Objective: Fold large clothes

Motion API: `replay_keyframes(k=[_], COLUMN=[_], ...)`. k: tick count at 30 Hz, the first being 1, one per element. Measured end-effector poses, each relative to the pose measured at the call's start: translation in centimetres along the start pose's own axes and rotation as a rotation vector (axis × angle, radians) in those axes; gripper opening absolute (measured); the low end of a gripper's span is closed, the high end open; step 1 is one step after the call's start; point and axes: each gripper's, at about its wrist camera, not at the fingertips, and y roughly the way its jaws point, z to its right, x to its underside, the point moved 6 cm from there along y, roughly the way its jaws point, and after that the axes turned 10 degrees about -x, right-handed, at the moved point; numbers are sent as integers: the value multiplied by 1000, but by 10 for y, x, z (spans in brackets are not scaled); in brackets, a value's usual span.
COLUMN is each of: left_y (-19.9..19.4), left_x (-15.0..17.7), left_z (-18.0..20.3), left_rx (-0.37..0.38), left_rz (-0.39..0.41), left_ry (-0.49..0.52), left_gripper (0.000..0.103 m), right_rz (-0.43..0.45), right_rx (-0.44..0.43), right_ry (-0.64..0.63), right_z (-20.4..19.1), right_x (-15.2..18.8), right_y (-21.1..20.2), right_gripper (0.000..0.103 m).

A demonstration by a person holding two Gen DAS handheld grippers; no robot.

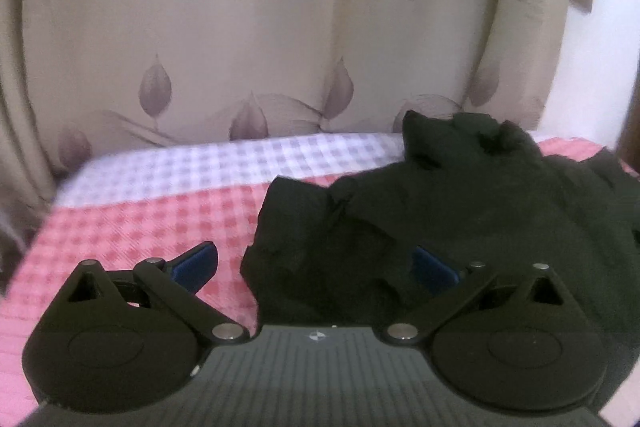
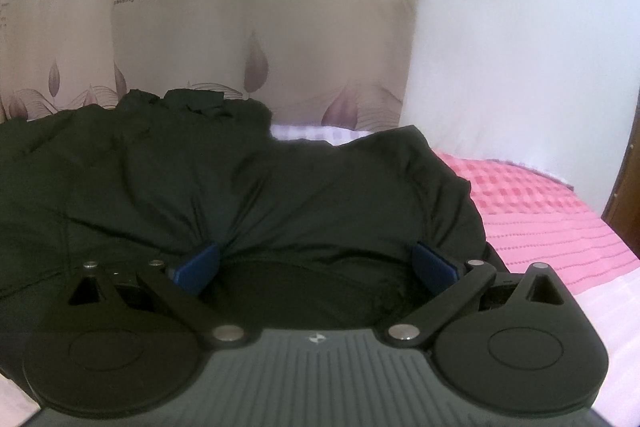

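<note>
A black garment (image 1: 460, 211) is seen lying crumpled on a bed covered by a pink and white checked sheet (image 1: 152, 211), in front of a leaf-printed curtain (image 1: 240, 27). The left gripper (image 1: 316, 267) is held with its fingers spread wide; a bunched edge of the garment lies between them and hides part of the right blue pad (image 1: 434, 269), while the left pad sits over bare sheet. The right gripper (image 2: 316, 265) is likewise spread wide, with the garment (image 2: 280, 195) heaped between and ahead of its blue pads (image 2: 200, 263). A white wall (image 2: 520, 67) is seen at the right.
</note>
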Motion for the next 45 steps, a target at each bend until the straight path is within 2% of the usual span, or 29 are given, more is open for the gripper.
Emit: replay_keyframes(k=[4,6,9,10,12,16,17,22,24,27,29,34,37,39,41,42,43,44,45], left_y=[19,34,57,63,71,81,83,86,82,79,79,73,73,74,75,75,75,75,75], left_x=[3,7,18,23,31,33,31,16,18,27,34,33,32,32,32,32,32,32,32], left_z=[-23,-32,-42,-43,-41,-43,-41,-9,-8,-20,-29,-30,-30,-31,-29,-29,-29,-29,-29], left_rx=[121,191,389,430,476,595,610,627,623,639,651,639,635,625,616,613,610,609,609], left_rz=[-34,-76,-183,-215,-258,-284,-293,-310,-294,-253,-225,-209,-208,-208,-202,-200,-198,-198,-198], left_ry=[-95,-151,-303,-342,-351,-445,-438,-295,-275,-329,-389,-386,-378,-367,-354,-351,-350,-350,-350], left_gripper=[101,95,86,86,88,91,91,87,77,64,60,59,59,64,65,65,65,66,66], right_rz=[5,10,18,21,26,32,33,38,38,40,41,45,111,148,149,130,111,85,47], right_rx=[-8,-5,4,7,14,30,35,56,58,61,64,71,15,-43,-133,-166,-189,-210,-228], right_ry=[10,6,-4,-7,-14,-32,-38,-58,-58,-62,-66,-36,26,12,-23,-40,-52,-60,-67], right_z=[2,1,0,-1,-2,-4,-5,-8,-8,-8,-9,-9,-22,-42,-66,-77,-86,-93,-100], right_x=[0,0,0,-1,0,-1,-1,-1,-1,-2,-2,-3,-22,-46,-75,-87,-96,-105,-112], right_y=[-1,-2,-3,-3,-4,-4,-5,-7,-7,-6,-6,-10,-29,-39,-38,-32,-24,-12,2], right_gripper=[103,103,103,103,103,103,103,103,103,103,103,103,102,101,98,93,75,62,42])
